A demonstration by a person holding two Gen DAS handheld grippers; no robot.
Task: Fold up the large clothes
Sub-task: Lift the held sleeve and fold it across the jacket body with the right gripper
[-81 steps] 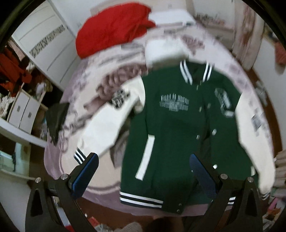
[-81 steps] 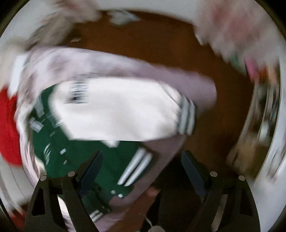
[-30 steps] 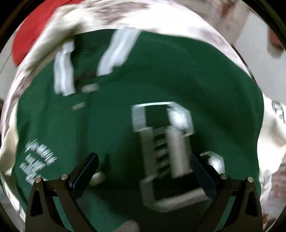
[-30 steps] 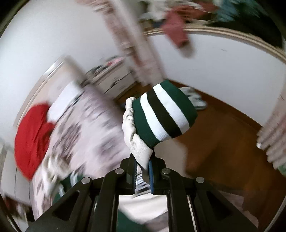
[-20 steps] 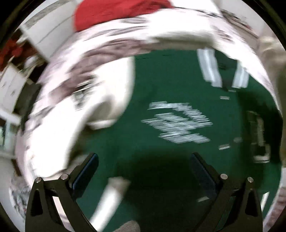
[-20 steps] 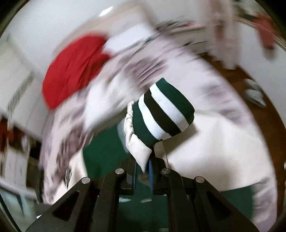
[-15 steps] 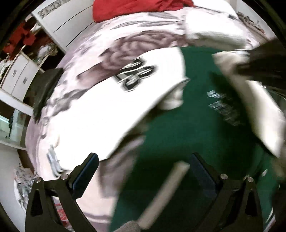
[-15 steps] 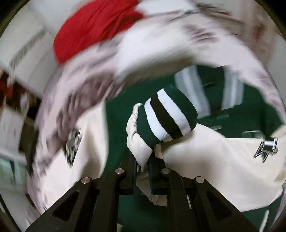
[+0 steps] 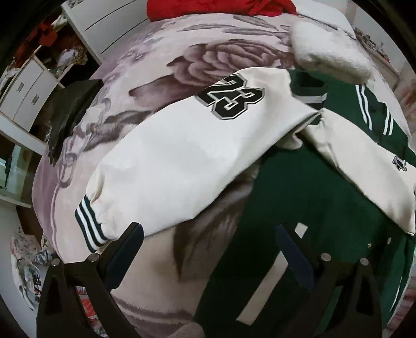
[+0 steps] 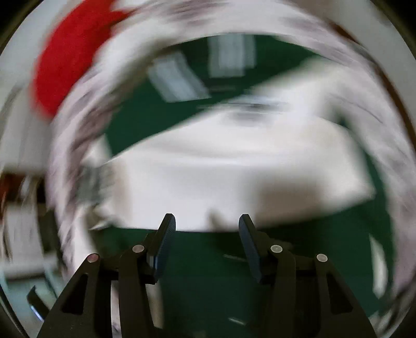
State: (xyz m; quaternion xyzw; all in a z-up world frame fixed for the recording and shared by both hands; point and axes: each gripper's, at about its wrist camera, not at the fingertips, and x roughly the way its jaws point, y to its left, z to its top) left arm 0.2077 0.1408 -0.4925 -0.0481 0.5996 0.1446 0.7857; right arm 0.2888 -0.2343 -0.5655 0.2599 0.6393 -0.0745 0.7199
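A green varsity jacket (image 9: 299, 197) with cream sleeves lies face up on a bed. Its left sleeve (image 9: 182, 156), marked 23, stretches out over the blanket, striped cuff (image 9: 88, 226) at the lower left. The other sleeve (image 9: 364, 166) lies folded across the green chest. My left gripper (image 9: 208, 247) hovers open above the jacket's edge, nothing between its fingers. In the blurred right wrist view, my right gripper (image 10: 205, 234) has its jaws opening over the folded cream sleeve (image 10: 234, 176), with nothing between them.
A floral pink-grey blanket (image 9: 169, 65) covers the bed. A red garment (image 9: 208, 7) and a white fluffy cushion (image 9: 330, 52) lie at the far end. A dark item (image 9: 70, 109) hangs at the bed's left edge, white cabinets (image 9: 23, 88) beyond.
My right gripper let go of the striped cuff it held; that sleeve now lies across the jacket's chest. My left gripper swung from over the chest to the jacket's left side.
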